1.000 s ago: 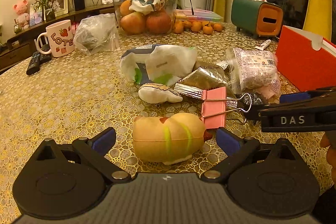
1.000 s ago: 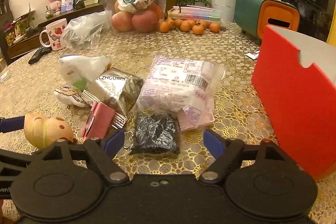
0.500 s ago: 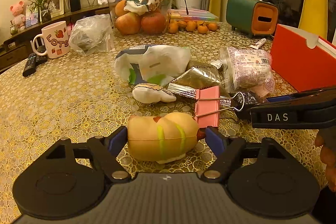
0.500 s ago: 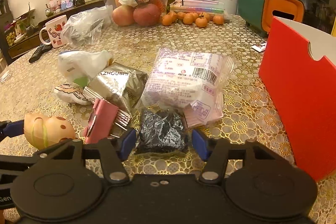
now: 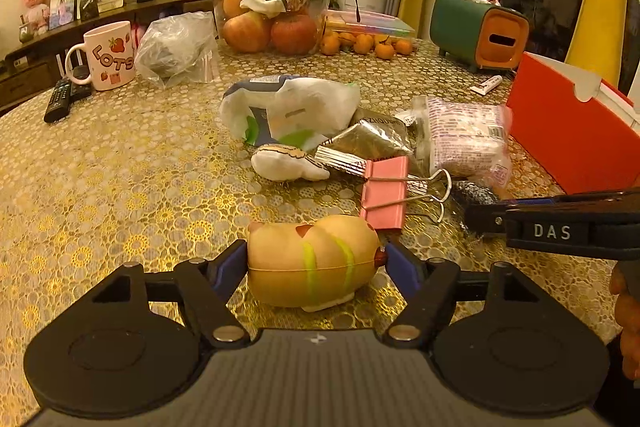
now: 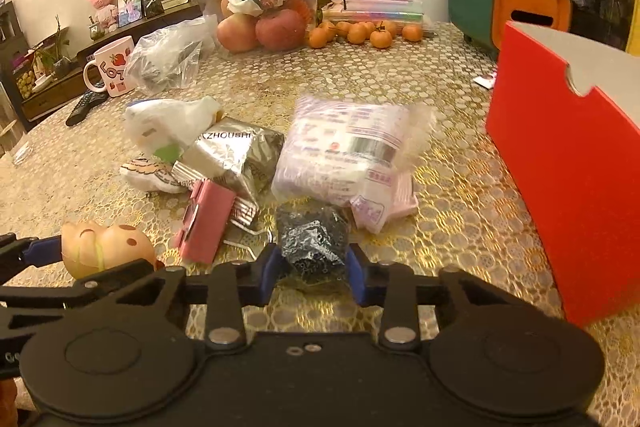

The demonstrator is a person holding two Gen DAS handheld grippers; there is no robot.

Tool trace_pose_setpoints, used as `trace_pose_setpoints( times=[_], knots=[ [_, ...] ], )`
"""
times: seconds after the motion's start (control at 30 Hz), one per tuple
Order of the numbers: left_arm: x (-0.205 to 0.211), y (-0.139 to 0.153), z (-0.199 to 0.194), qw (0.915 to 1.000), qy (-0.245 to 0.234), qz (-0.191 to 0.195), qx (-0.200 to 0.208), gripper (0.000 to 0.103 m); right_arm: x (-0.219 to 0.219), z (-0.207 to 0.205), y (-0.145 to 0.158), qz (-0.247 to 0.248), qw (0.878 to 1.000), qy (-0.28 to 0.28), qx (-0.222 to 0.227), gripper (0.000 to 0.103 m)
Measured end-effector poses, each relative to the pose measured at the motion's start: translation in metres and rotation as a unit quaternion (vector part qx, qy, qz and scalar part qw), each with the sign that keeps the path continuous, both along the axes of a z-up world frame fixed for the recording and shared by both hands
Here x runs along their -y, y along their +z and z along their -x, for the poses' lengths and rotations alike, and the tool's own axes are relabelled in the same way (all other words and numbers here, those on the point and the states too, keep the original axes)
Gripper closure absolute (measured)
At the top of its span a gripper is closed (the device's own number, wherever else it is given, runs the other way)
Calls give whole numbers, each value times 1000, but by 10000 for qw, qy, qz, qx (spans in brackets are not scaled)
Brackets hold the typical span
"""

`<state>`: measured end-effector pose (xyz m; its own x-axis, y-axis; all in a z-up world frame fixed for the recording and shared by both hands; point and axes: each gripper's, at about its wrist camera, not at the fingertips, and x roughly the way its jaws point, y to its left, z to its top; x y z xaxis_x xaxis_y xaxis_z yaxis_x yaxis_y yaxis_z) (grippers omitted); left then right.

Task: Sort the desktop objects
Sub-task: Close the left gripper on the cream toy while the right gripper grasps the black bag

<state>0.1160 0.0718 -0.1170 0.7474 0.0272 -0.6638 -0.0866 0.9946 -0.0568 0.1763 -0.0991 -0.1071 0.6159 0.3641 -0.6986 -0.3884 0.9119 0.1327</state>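
1. The left gripper (image 5: 316,261) has squeezed in since a moment ago; its jaws now grip the squishy hot-dog toy (image 5: 314,261) on the near part of the table (image 5: 120,187)
2. The right gripper (image 6: 312,269) has closed too and now pinches the crinkly black packet (image 6: 312,243)
3. I think both things are ready to lift and sort
4. The red box (image 6: 568,179) stands at the right; I cannot see inside it
5. The clear tub (image 5: 272,15) far back holds apples and an orange
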Motion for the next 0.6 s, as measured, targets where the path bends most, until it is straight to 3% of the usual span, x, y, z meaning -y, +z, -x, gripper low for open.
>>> trace_pose_setpoints(
  times=[0.33, 0.6],
  knots=[
    [16, 20, 25, 9999, -49, 100, 27, 29, 31, 30, 16, -134, 9999, -75, -23, 71],
    [47, 49, 42, 9990, -353, 143, 235, 29, 58, 57, 42, -304, 9995, -109, 63, 71]
  ],
)
